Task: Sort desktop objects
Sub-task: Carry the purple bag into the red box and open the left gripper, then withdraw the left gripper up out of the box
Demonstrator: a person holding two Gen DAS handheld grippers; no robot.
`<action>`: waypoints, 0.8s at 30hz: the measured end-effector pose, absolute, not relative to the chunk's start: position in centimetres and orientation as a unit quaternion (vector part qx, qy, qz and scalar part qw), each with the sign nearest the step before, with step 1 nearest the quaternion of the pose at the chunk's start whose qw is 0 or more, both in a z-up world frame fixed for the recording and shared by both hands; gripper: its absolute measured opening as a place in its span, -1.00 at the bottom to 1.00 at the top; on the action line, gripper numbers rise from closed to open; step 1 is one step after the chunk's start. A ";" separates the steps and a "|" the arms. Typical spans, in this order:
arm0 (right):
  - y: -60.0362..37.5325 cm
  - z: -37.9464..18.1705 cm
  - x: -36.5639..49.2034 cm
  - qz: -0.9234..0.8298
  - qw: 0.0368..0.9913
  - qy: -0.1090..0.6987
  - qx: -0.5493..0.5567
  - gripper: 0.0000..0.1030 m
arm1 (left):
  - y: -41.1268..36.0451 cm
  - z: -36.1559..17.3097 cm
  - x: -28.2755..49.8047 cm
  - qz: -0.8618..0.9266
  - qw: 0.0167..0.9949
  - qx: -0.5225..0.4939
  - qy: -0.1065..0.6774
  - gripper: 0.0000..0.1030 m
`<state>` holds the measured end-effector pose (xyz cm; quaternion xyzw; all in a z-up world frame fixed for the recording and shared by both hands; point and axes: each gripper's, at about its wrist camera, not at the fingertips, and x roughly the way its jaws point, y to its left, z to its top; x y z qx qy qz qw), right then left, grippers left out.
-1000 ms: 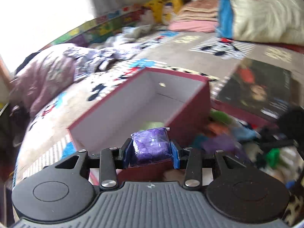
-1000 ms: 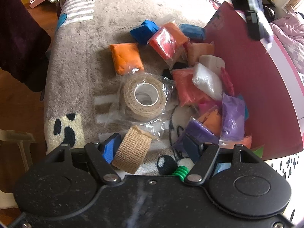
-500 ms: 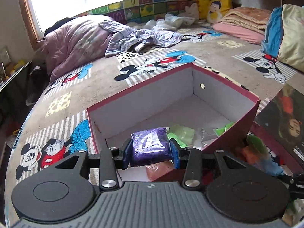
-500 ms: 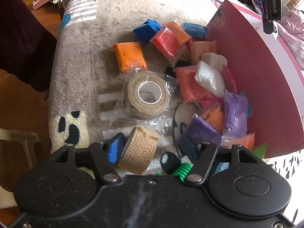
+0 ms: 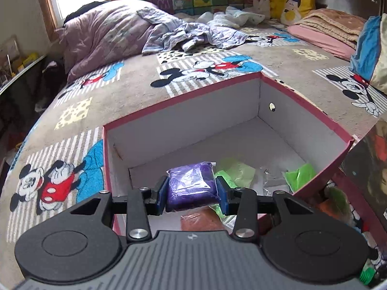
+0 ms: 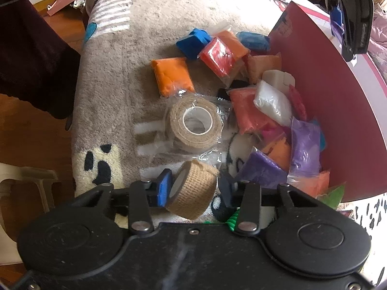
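Your left gripper (image 5: 192,194) clamps a soft purple packet (image 5: 191,187), glossy in plastic wrap, low centre of the frame, above the near end of the red box (image 5: 300,100). The box's white interior holds green packets (image 5: 300,175) and a brown one (image 5: 202,221) at the near end; its far half shows bare floor. Your right gripper (image 6: 194,191) stands open around a tilted tan woven roll (image 6: 194,192), touching the left pad. Beyond lies a bagged roll (image 6: 194,123) and, against the box wall at right, heaped coloured packets (image 6: 263,106) on plush blanket (image 6: 116,77).
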<state>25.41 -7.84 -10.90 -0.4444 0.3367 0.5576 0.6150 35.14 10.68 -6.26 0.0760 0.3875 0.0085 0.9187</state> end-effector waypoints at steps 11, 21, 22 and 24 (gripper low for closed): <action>-6.4 -12.0 24.0 0.555 0.622 0.340 -0.435 -0.25 | 10.4 -7.4 35.9 0.014 0.910 0.058 0.410 0.06; -6.7 -10.3 23.8 0.556 0.633 0.325 -0.429 -0.27 | 9.4 -4.3 32.5 0.006 0.908 0.100 0.408 0.07; -6.6 -10.0 23.6 0.557 0.635 0.321 -0.428 -0.27 | 9.1 -3.9 31.9 0.004 0.908 0.109 0.405 0.07; -6.5 -9.3 23.4 0.559 0.638 0.312 -0.427 -0.27 | 8.7 -3.1 30.4 -0.007 0.908 0.114 0.403 0.08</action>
